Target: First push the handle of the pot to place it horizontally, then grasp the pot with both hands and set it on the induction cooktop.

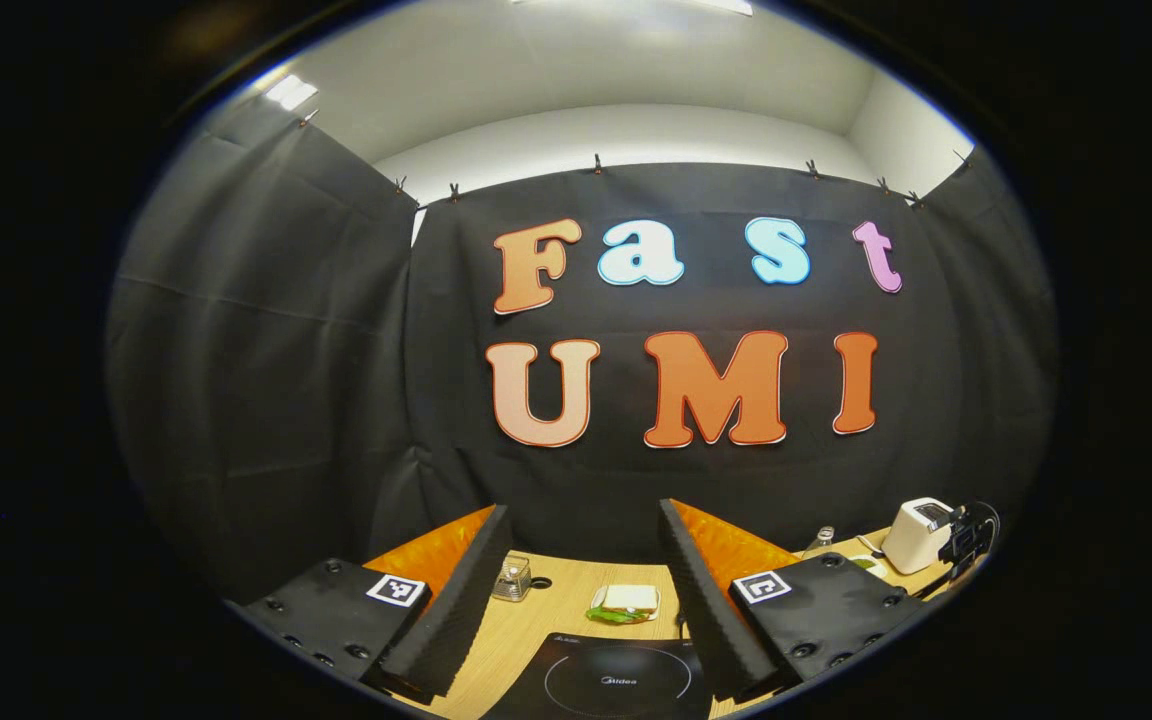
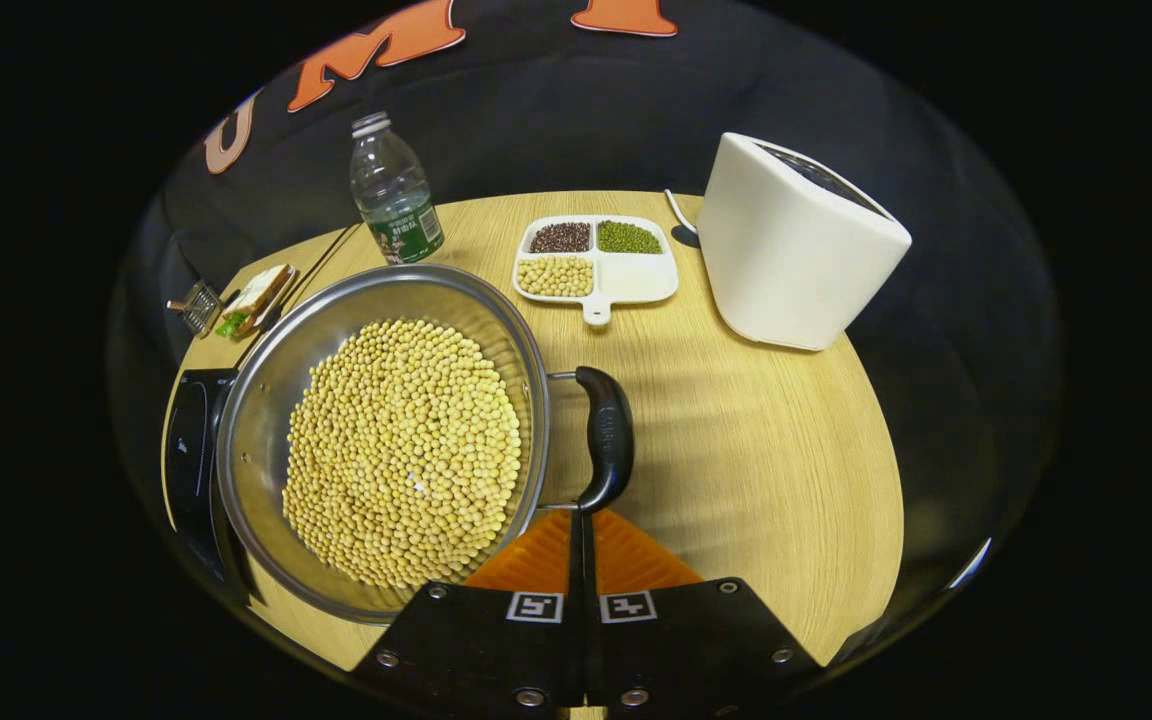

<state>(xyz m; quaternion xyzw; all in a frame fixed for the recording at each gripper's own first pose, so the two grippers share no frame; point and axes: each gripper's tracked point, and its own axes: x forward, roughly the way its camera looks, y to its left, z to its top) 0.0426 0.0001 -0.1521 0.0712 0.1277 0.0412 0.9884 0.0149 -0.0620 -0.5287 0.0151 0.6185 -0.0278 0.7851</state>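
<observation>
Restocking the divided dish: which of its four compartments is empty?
The compartment at the near right, beside the toaster; the other three hold dark red, green and yellow beans.

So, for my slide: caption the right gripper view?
Shut claw by the handle of a soybean-filled pot, beside the induction cooktop.

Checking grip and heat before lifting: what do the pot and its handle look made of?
The pot looks like polished steel: its wall is bright and mirror-like. Its handle looks like black plastic, smooth with a dull sheen, though that could be a coating.
</observation>
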